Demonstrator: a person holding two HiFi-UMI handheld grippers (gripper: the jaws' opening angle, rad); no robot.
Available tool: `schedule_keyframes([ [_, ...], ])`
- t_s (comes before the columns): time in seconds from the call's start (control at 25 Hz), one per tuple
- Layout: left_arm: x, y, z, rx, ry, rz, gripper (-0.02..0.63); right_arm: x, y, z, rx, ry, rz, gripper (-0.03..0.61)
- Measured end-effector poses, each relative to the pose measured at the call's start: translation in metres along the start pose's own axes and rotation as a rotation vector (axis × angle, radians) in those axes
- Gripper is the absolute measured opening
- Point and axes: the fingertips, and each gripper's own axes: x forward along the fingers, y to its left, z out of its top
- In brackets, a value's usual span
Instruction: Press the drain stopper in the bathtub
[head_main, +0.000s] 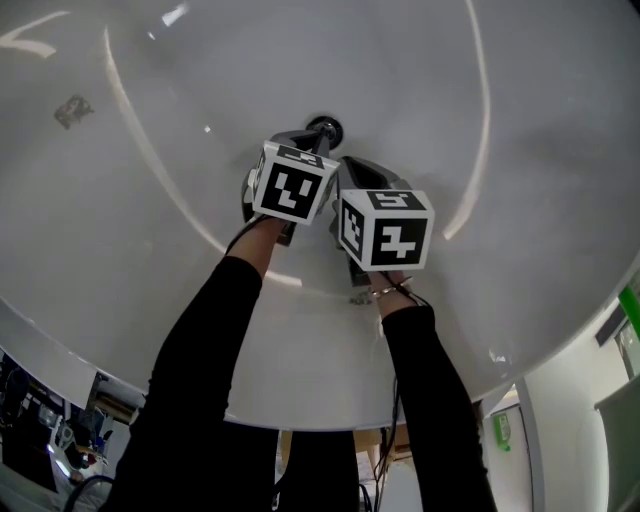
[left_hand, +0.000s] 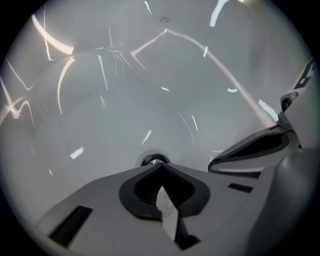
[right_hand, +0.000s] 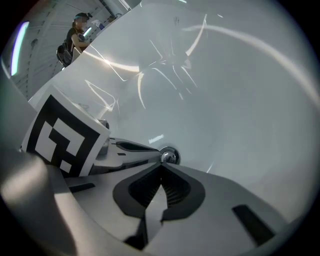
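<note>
Head view, my left gripper (head_main: 312, 145) and right gripper (head_main: 350, 170) low in the white bathtub (head_main: 520, 120), drain stopper (head_main: 325, 130) at the left tips, left gripper view, jaws pressed together, empty, stopper just beyond them, right gripper view, jaws likewise together, stopper just past their tips

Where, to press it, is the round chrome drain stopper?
The drain stopper lies upper centre of the head view, in the white bathtub floor, just beyond the left gripper and right gripper.

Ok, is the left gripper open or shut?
Shut: the left gripper has its jaws meeting at the tips, with nothing between them.
</note>
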Motion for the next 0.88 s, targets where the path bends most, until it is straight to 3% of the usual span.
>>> schedule_keyframes([
  [0.88, 0.036, 0.003, -0.016, -0.033, 0.046, 0.002, 0.005, 0.014, -0.011, -0.012, 0.005, 0.033, 0.015, 0.002],
])
